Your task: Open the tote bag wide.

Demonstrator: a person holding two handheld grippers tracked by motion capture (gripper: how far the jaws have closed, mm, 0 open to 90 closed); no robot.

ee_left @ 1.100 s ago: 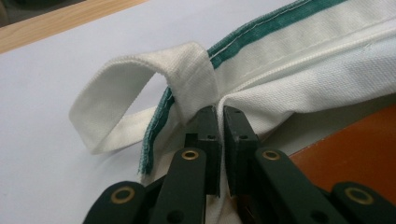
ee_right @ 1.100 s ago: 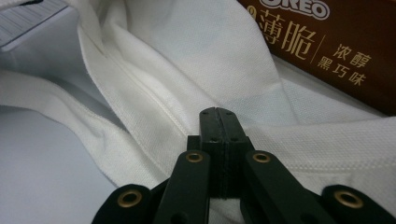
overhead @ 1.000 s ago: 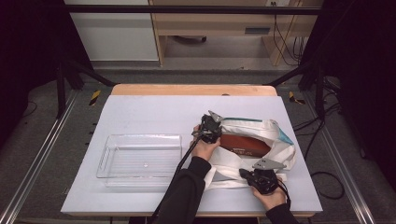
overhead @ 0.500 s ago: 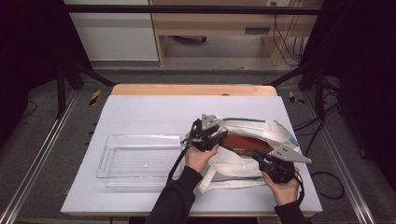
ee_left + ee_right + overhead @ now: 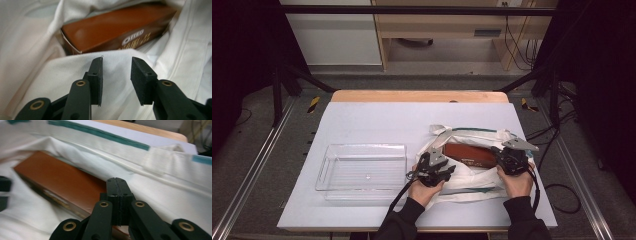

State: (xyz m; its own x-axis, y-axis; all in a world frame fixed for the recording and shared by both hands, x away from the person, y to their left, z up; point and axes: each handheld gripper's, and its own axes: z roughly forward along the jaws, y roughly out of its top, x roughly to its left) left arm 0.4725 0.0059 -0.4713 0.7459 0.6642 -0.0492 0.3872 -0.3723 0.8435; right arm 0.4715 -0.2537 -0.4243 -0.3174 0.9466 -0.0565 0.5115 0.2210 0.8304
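The white cloth bag (image 5: 472, 170) lies just right of the clear tray (image 5: 362, 172); inside its mouth sits the brown biscuit box (image 5: 117, 27). The left gripper (image 5: 116, 72), jaws part open and just been closing, has only cloth beneath. The right gripper (image 5: 116, 195) is closed, empty. Better to spread the bag's lip first, then take the box by its near end.

place: lab recording bay | signs: metal floor rails (image 5: 247, 170) flanking the table (image 5: 377, 120), dark stand legs (image 5: 287, 75), loose cables (image 5: 517, 45) and bare wooden bench (image 5: 437, 25) beyond the jaws
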